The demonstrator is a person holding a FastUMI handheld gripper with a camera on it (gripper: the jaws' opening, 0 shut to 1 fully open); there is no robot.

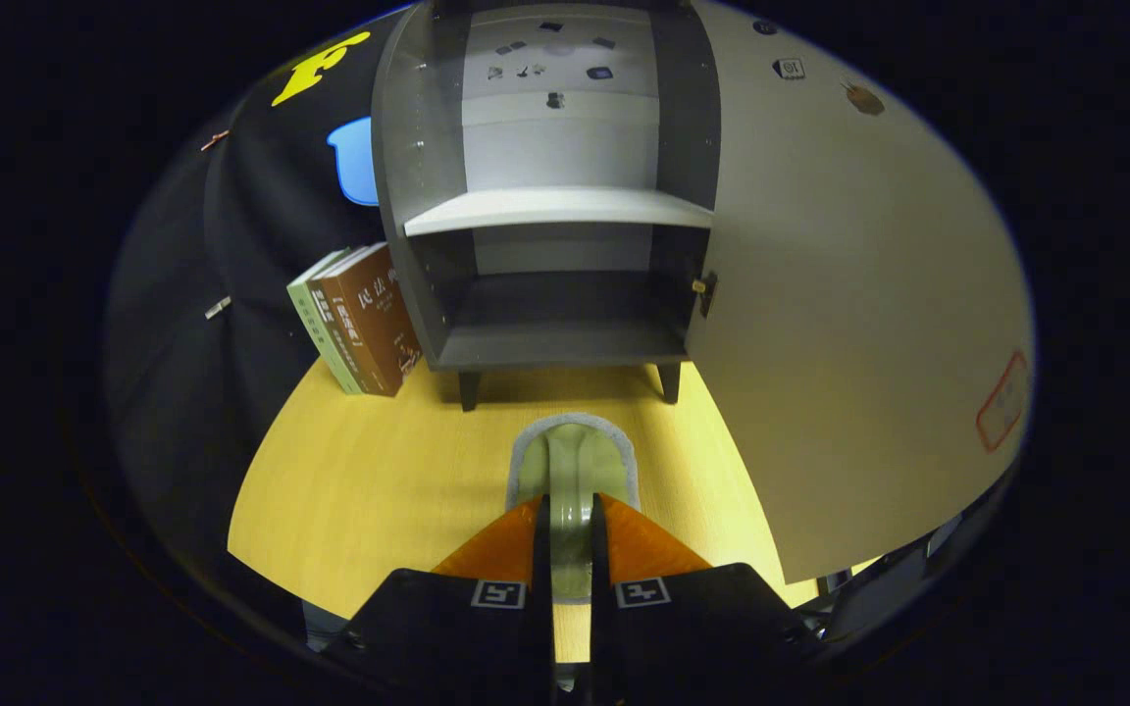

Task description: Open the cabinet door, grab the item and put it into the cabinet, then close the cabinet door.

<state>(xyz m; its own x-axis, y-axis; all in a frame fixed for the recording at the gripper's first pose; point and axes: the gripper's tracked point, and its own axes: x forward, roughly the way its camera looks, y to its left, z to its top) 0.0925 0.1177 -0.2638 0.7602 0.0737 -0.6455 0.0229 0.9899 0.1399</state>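
- gripper (571, 534) sits low over the wooden tabletop (379, 490), fingers pointing straight toward the cabinet (428, 245).
- fingers nearly together, with a narrow gap between them; both press on the handle of a pale green mug (575, 461). the handle runs back between the fingertips and down the gap.
- mug is seen from its handle side; its rounded body, with a greyish rim, sticks out just ahead of the fingers. whether it rests on the table or is lifted off, cannot tell.
- mug is outside the cabinet, between the fingers and the cabinet's front legs, lined up roughly with the middle of the opening.
- cabinet: dark grey, on short legs, standing on the table beyond the mug. door (849, 324) is swung wide open to the right, its pale inner face turned toward the camera, with a small brass fitting at the hinge-side edge.
- inside: a pale shelf (555, 208) splits the cabinet into an upper and a lower compartment; lower floor is dark.
- books (359, 319), a green one and brown ones, lean against the cabinet's left side, standing tilted on the table.
- a red-outlined sticker (1001, 402) on the door's far right area; too blurred to make out.
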